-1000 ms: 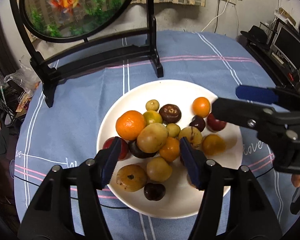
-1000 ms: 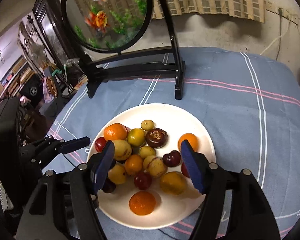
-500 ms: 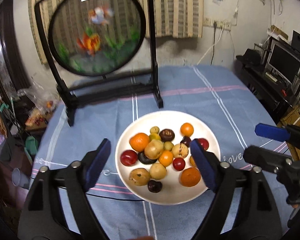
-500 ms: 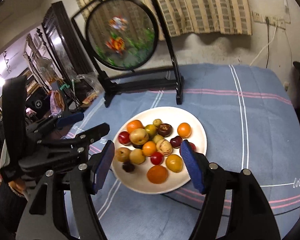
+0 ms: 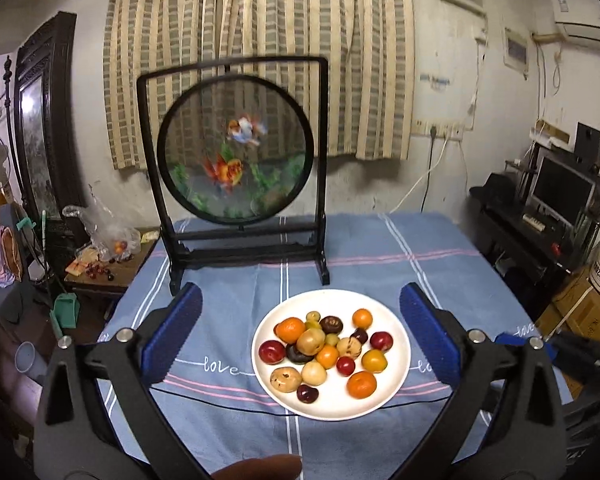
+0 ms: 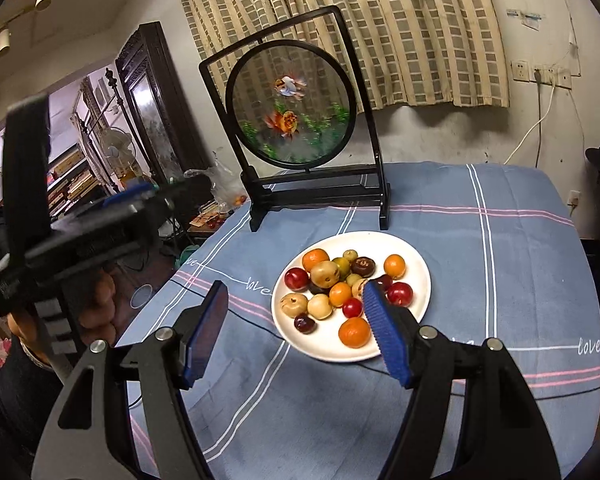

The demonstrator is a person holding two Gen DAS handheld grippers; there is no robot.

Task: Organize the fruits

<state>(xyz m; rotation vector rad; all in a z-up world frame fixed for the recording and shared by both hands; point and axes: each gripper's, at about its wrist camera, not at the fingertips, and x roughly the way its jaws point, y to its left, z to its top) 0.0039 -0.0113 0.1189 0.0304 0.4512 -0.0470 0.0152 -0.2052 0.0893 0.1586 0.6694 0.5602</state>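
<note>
Left wrist view first: the left gripper point(image 5: 300, 338) has its jaws spread really wide, they've just been opening up, and nothing sits between the blue pads; it hangs clear above the table. The white plate point(image 5: 400, 354) rests on the blue striped tablecloth point(image 5: 380, 248), a bit toward 4 o'clock of picture centre, and all the fruits point(image 5: 326, 354) are piled on it: oranges, red plums, yellowish-brown ones, a few dark ones. At 12 o'clock from the plate stands the round goldfish screen point(image 5: 236, 152) in its black frame. A fingertip pokes in at the bottom edge. Right wrist view: the right gripper point(image 6: 294, 326) is open about halfway, empty, and up off the cloth. Its right pad overlaps the plate's point(image 6: 420, 280) near edge in the picture, but I can't tell if it touches. The fruits point(image 6: 332, 284) sit at roughly 1 o'clock from the jaws. The left gripper point(image 6: 112, 216), seen side-on and blurred, is out at 9 o'clock, held by a hand point(image 6: 96, 300).
</note>
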